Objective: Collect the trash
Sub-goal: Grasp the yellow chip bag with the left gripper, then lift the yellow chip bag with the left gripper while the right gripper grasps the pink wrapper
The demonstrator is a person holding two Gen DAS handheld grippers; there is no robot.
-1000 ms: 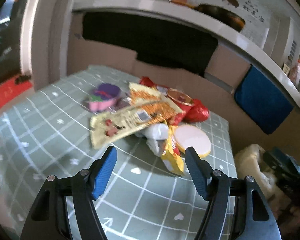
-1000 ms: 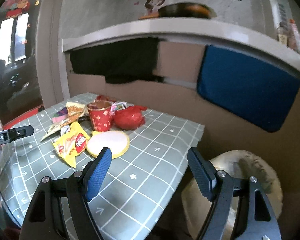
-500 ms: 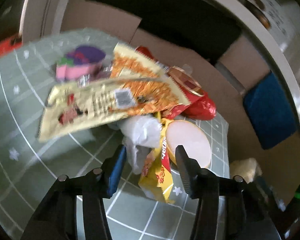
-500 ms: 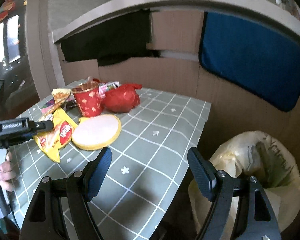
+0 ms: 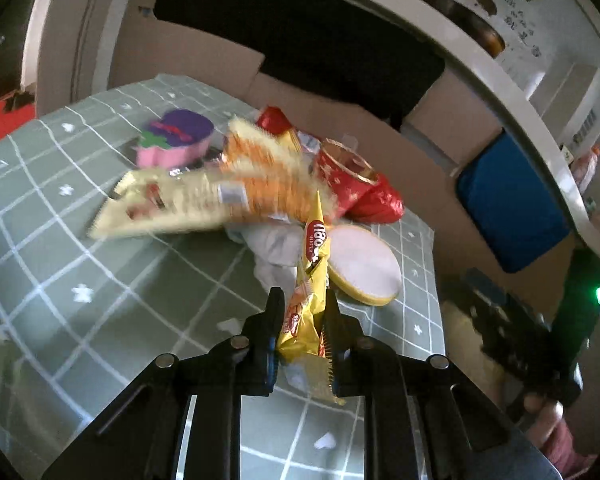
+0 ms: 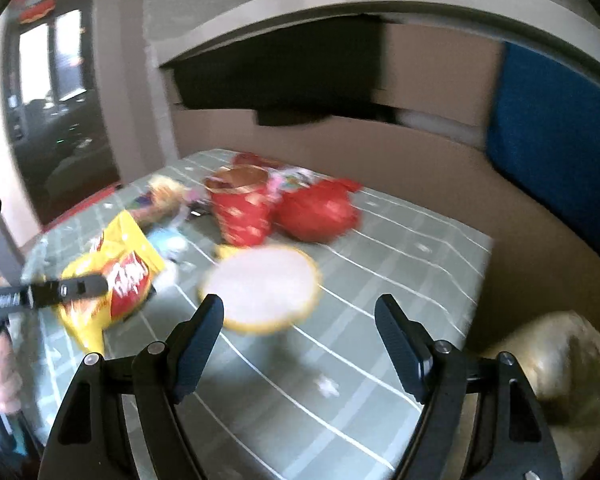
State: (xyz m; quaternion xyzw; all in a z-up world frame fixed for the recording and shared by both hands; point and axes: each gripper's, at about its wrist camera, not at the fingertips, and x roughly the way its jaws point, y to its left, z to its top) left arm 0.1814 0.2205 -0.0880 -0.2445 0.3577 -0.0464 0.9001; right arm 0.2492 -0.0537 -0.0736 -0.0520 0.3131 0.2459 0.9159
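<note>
On a green checked surface strewn with snack litter, the left hand-held gripper now pinches a yellow snack wrapper near its lower end, its jaws having just been closing from wide apart until both pads press the foil. A second ago that wrapper lay loose ahead of the open jaws; it is now secured and, judging by the grip, ready to be carried off. The right hand-held gripper stands wide open and holds nothing, hovering just short of a round white lid with a yellow rim, which looks the likely next pick. Beyond the edge of the surface at lower right sits a pale lined trash bag, the probable destination. Counted on the surface: one yellow wrapper in the grip, one long pale-yellow and orange packet, one red paper cup, one crumpled red bag, one white lid, one wad of white tissue and one pink-and-purple item. Blur hides any smaller scraps.
</note>
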